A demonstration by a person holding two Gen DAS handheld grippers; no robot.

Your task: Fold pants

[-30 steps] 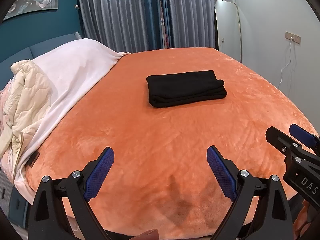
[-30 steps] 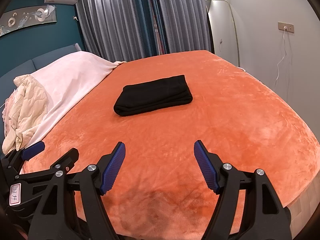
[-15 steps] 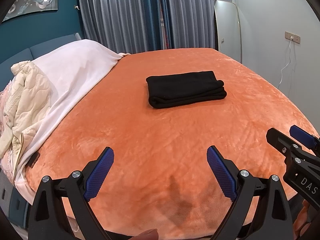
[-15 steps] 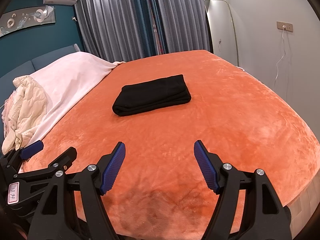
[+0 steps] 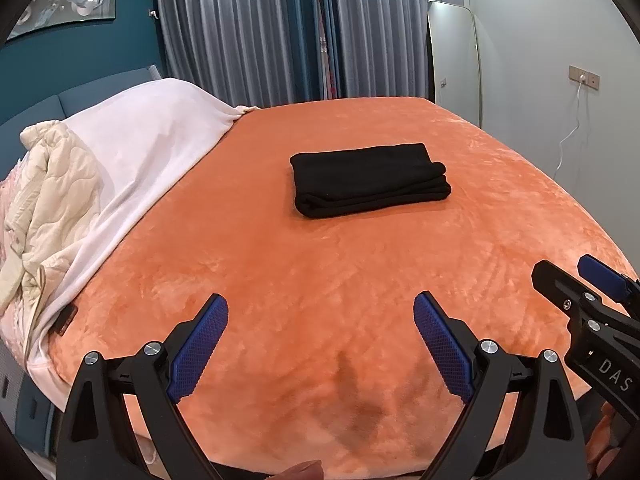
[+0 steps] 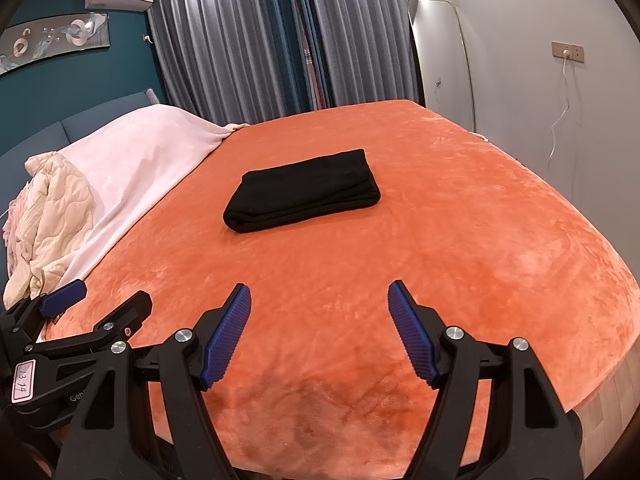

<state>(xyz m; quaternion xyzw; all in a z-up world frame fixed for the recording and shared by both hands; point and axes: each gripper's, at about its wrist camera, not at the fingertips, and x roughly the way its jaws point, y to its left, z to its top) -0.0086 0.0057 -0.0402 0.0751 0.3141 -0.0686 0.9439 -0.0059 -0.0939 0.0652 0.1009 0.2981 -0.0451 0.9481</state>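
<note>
Bedroom with a teal wall, long grey pleated curtains (image 5: pixel 280 28) at the far side, and a wide bed under a plush orange blanket (image 5: pixel 320 264) filling most of both views. At the left edge of the bed, a pale pink sheet (image 5: pixel 148 136) draped over a mound, with a crumpled cream quilted duvet (image 5: pixel 52 204) bunched just beside it. On the right wall, a tall rounded mirror (image 5: pixel 454 56) leaning upright and a white cable hanging from a socket.

Near the middle of the blanket, towards the far half, black pants folded into a thick flat rectangle (image 5: pixel 368 178), layered edges facing near and right; same bundle (image 6: pixel 304 192) slightly left of centre in the right wrist view. Well apart from both tools, nothing touching it.

Left gripper (image 5: pixel 320 344) held low over the near edge of the bed, pointing forward at the bundle, blue ribbed pads (image 5: pixel 200 348) spread wide with only blanket between them. Right gripper (image 6: pixel 320 324) level alongside on the right, likewise pointing forward, pads (image 6: pixel 410 328) wide apart and holding nothing. Each tool's side visible at the other view's edge
</note>
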